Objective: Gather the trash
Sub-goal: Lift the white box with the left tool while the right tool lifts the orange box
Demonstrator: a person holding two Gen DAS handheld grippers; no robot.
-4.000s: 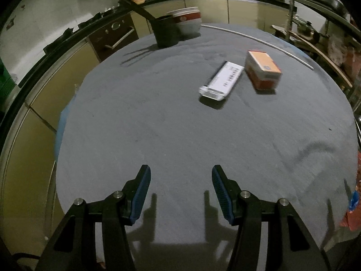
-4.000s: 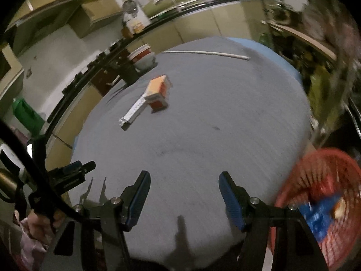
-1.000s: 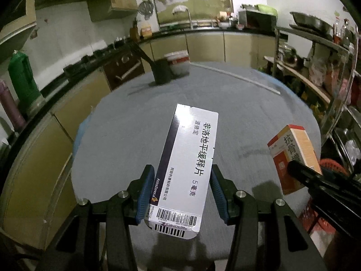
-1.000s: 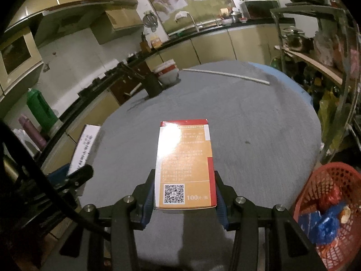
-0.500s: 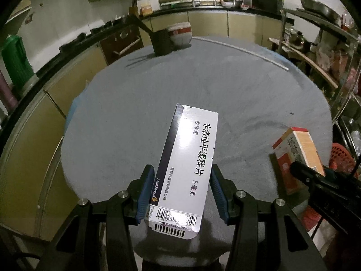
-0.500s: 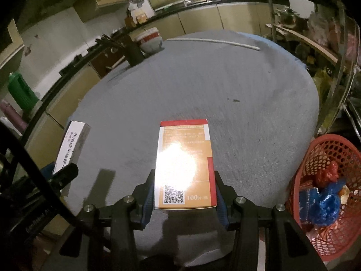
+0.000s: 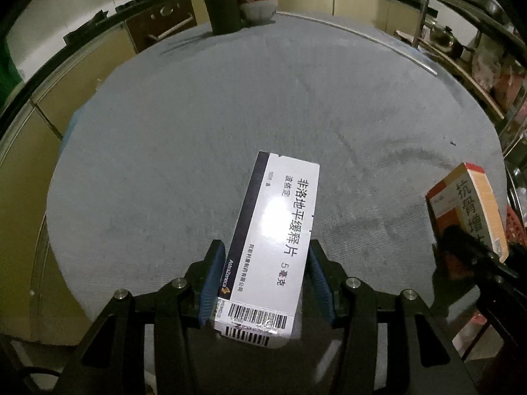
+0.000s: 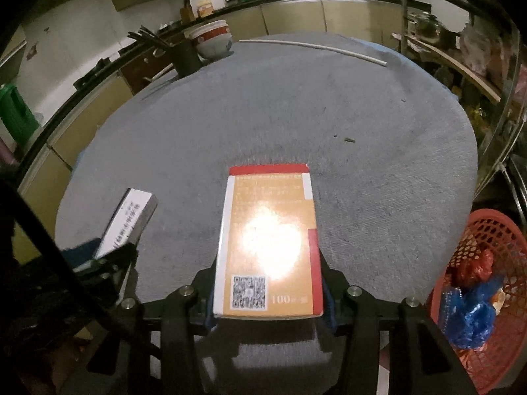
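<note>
My 2 wrist cameras are looking steeply down along the fingers, close over the grey bench (image 7: 230,125), both sharing its far-edge bowls (image 8: 212,38).

White cardboard box (image 7: 273,230) with black side stripe and barcode; orange cardboard box (image 8: 268,247), red-topped; red plastic mesh basket (image 8: 487,230), lower right; grey tablecloth (image 8: 263,105).

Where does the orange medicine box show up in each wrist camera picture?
Left wrist view: orange medicine box at the right edge, held up by the right gripper.
Right wrist view: bottom centre, between that gripper's own fingers.
Shared landmark: the stacked bowls at the table's far edge.
</note>
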